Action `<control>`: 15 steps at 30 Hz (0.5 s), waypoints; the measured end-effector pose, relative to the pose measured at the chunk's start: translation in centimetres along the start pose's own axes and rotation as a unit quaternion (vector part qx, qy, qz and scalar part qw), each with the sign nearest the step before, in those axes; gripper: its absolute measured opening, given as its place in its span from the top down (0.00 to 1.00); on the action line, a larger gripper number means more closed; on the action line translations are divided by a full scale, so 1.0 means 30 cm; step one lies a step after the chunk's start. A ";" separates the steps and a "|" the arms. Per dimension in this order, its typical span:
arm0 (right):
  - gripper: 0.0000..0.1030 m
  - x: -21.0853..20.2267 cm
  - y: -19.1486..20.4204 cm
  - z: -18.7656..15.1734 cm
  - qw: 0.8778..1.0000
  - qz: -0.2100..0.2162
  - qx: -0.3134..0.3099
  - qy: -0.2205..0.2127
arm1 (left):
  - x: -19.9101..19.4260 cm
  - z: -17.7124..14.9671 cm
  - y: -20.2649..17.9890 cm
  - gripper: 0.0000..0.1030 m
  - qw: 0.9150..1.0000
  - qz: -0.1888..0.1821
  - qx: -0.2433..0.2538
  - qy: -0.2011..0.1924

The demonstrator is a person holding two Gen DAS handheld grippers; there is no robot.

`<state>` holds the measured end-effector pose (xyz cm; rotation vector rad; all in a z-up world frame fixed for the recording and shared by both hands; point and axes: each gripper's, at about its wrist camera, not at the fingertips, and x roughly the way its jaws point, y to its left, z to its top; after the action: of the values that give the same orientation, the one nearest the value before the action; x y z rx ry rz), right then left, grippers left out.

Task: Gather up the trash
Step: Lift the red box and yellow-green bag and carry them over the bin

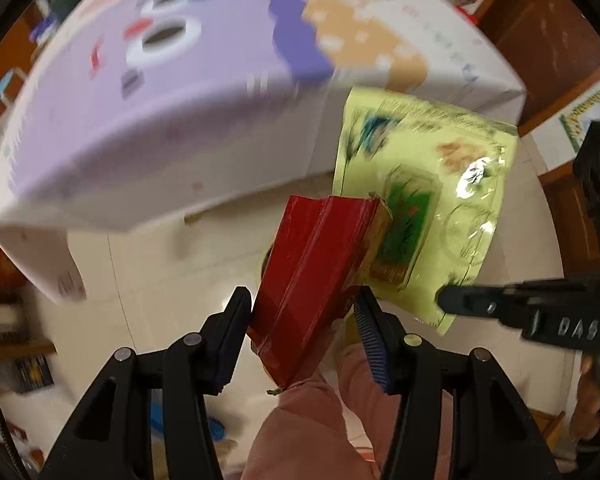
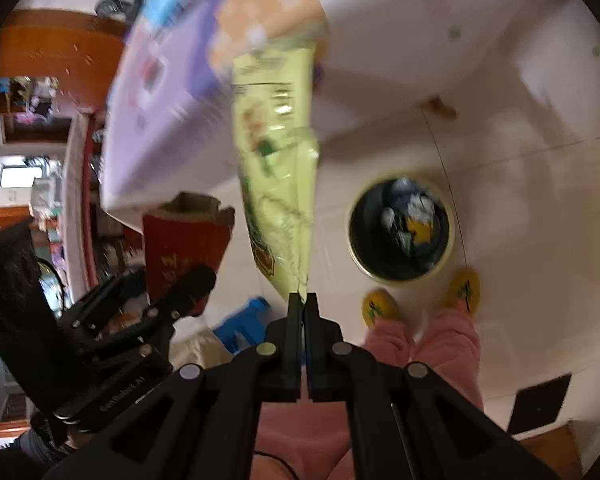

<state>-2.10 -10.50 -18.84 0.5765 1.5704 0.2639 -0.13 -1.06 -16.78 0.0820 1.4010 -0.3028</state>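
Jaws of both grippers clamped on trash, held in the air over the floor.

The left gripper [image 1: 304,312] has its jaws pressed on the sides of a red carton [image 1: 316,272], its torn top open. The right gripper [image 2: 303,300] has its jaws fully together, pinching a corner of a yellow-green foil snack bag [image 2: 278,168] that hangs just beside the carton. Below on the tiled floor [image 2: 520,208] stands a round trash bin [image 2: 400,228] with rubbish inside, just in front of the person's yellow slippers [image 2: 380,306]. Behind is the near edge of a worktop under a lilac cloth [image 1: 148,120].
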 end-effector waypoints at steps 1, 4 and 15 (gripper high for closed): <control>0.99 0.028 -0.014 0.003 1.000 -0.003 -0.002 0.009 | 0.044 -0.008 0.002 0.50 1.000 0.000 -0.012 0.010; 0.99 0.109 -0.052 0.001 0.999 -0.005 -0.009 0.030 | 0.134 -0.024 0.004 0.50 0.999 0.005 -0.025 0.024; 0.99 0.499 -0.302 0.106 0.990 0.007 0.015 0.139 | 0.507 -0.059 0.036 0.50 0.995 0.033 -0.057 0.072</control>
<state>-0.70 -11.08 -36.56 0.5928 1.8422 0.3441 0.54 -2.06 -32.08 0.0562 1.5533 -0.1648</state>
